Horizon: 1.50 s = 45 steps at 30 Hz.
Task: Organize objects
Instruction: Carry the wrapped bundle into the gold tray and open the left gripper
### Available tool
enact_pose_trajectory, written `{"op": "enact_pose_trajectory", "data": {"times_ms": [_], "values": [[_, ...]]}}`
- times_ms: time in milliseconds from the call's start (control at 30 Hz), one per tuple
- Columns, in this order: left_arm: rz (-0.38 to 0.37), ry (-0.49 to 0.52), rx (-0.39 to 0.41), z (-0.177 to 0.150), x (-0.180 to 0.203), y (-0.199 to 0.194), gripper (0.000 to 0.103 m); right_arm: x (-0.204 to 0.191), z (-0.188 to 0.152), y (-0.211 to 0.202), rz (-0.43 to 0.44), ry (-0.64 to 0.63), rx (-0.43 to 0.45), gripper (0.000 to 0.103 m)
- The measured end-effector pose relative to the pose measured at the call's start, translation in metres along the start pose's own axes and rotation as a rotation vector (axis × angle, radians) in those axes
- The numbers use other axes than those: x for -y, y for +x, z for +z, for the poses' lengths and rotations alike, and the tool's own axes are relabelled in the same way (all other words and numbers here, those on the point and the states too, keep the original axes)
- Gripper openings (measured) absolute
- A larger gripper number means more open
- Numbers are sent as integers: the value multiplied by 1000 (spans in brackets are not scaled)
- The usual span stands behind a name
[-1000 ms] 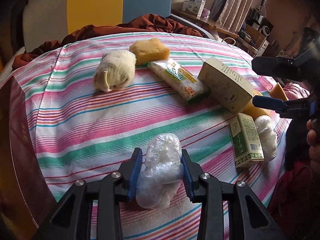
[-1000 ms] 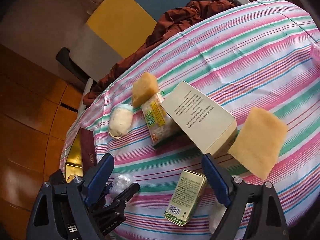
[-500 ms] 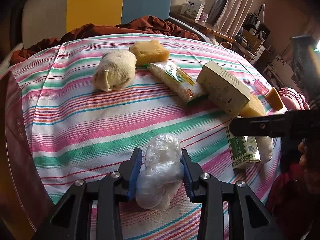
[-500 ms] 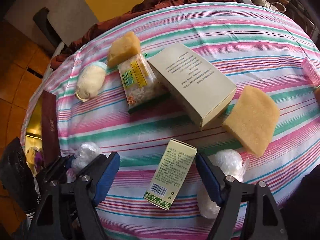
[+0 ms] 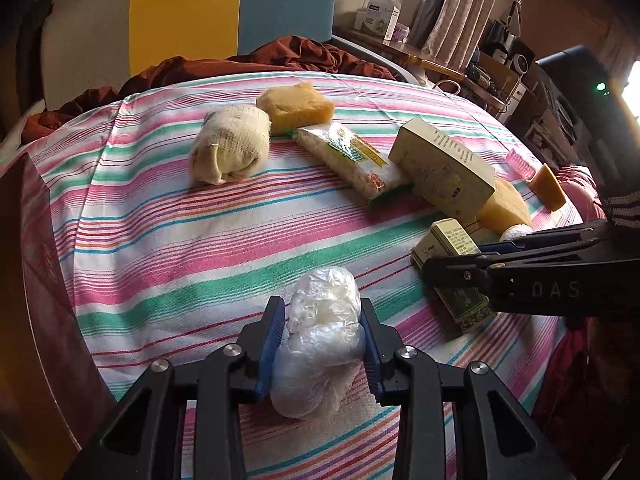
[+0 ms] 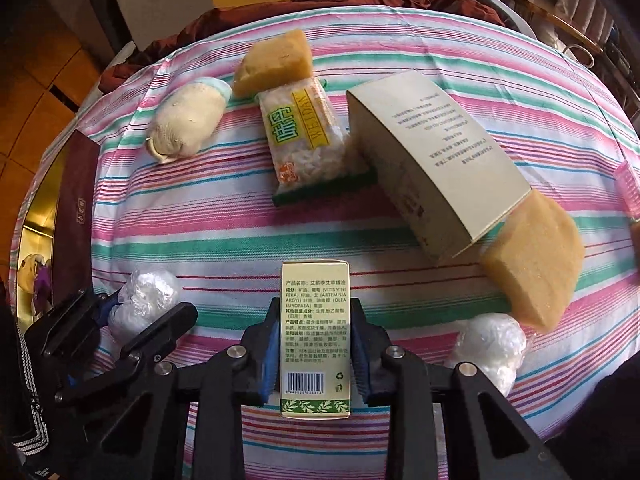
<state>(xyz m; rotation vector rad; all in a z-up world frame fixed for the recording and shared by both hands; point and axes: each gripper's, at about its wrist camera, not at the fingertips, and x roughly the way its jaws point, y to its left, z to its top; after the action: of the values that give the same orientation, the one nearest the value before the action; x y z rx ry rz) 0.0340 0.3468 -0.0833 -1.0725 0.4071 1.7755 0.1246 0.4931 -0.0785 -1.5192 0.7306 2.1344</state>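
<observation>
Round table under a pink, green and white striped cloth (image 6: 360,236), items scattered over it; dark cloth heaped at the far edge.

Left gripper (image 5: 323,354): pads pressed on a clear plastic-wrapped bundle (image 5: 320,340), which rests on the near part of the cloth. Right gripper (image 6: 315,354): jaws pinching the small green-and-cream box (image 6: 315,336) across its narrow sides, box lying flat near the table's front edge.

Risks, as judged:
- Bundle is soft and slick; it may squeeze out or sag on lifting.
- Box is held near its barcode end only, so it could pivot in the pads when raised.
- A second wrapped bundle (image 6: 490,346) and a yellow sponge (image 6: 532,264) lie just beside the box; a sideways swing could knock them.
- The large beige carton (image 6: 436,160) leans on the sponge and may tip if that shifts
</observation>
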Motion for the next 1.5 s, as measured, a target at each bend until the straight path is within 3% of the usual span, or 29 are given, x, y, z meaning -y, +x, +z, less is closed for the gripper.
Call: {"op": "enact_pose_trajectory", "data": {"times_ms": [167, 433, 667, 1200, 1500], "values": [[4, -43, 14, -6, -11, -19, 37, -8, -1, 1, -13, -60, 22, 30], [15, -94, 129, -3, -34, -80, 37, -13, -1, -4, -29, -83, 30, 29], [81, -208, 210, -2, -92, -128, 37, -16, -5, -9, -47, -106, 34, 30], [372, -452, 228, -49, -250, -181, 37, -19, -12, -12, -85, -138, 36, 30], [400, -588, 172, -45, -322, -163, 38, -28, -10, -7, -96, -147, 37, 30]]}}
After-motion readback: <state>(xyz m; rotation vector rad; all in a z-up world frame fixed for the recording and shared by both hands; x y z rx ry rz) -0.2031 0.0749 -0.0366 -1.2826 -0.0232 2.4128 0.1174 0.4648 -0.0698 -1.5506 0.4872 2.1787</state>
